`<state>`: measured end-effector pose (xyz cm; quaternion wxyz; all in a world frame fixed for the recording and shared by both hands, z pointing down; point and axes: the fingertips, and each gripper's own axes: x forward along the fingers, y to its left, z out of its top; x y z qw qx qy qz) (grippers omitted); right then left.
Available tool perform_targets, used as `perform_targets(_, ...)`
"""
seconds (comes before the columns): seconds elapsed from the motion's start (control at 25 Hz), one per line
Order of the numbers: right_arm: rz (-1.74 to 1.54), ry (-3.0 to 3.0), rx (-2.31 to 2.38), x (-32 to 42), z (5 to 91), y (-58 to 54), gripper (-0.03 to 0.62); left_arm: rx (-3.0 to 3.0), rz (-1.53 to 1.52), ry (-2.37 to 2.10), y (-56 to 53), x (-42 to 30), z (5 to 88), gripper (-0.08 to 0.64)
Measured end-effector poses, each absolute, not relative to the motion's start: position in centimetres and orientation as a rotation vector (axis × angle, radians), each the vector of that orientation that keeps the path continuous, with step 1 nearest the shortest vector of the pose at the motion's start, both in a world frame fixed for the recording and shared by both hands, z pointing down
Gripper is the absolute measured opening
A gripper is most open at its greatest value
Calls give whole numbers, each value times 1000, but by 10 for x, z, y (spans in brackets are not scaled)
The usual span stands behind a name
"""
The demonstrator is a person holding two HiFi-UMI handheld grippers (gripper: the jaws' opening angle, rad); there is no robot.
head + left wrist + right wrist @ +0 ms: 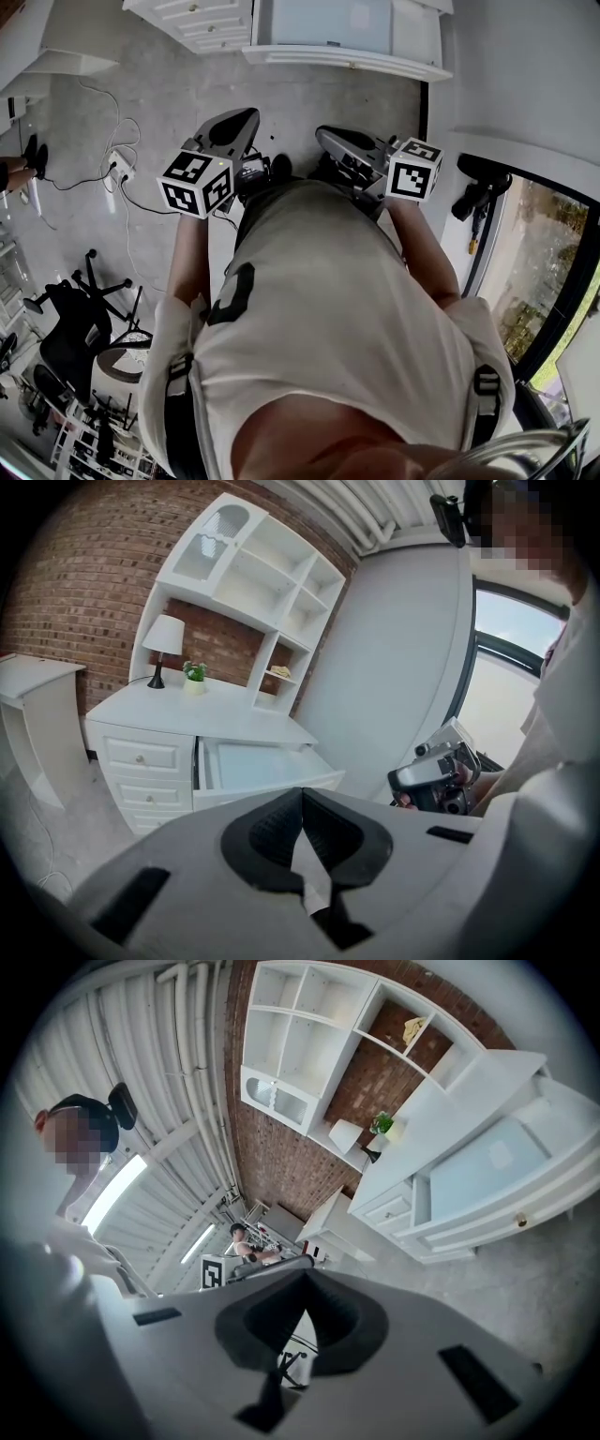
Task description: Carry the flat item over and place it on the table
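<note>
- Showing in neither gripper view, the flat item could not be picked out for certain. The likeliest spot, as a judgement only, was the open pale-blue-lined drawer (pixel 251 766) of the white wooden desk with a shelved hutch (pixel 187 710). A faint paler patch (pixel 502 1154) on the drawer's bottom was too indistinct to name.
- That drawer lay straight ahead of the person, across a stretch of grey concrete floor (pixel 309 94) and well apart from both tools. Its long side ran across the line of approach.
- The left gripper (pixel 300 794) had its black ribbed pads brought tip to tip with nothing caught between them. Only pale floor showed through the slot below.
- The right gripper (pixel 305 1279) was likewise closed and empty, with a chair base showing through its slot.
- Both were held close to the person's pale shirt (pixel 347 328), side by side and pointing at the desk. Neither was clearly nearer, though the drawer sat a touch toward the right one.
- Any pick-up would likely call for stepping forward and parting the pads first.
- A small white table lamp (pixel 164 639) and a green potted plant (pixel 194 672) stood on the desktop.
</note>
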<state>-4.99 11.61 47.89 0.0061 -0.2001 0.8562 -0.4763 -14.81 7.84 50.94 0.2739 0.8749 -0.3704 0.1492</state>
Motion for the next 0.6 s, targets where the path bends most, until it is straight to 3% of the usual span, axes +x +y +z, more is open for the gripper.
perform_targets(0.6,-1475,2580,-591,37,476,86,8,2383,498,-1025,51,-63,498,20)
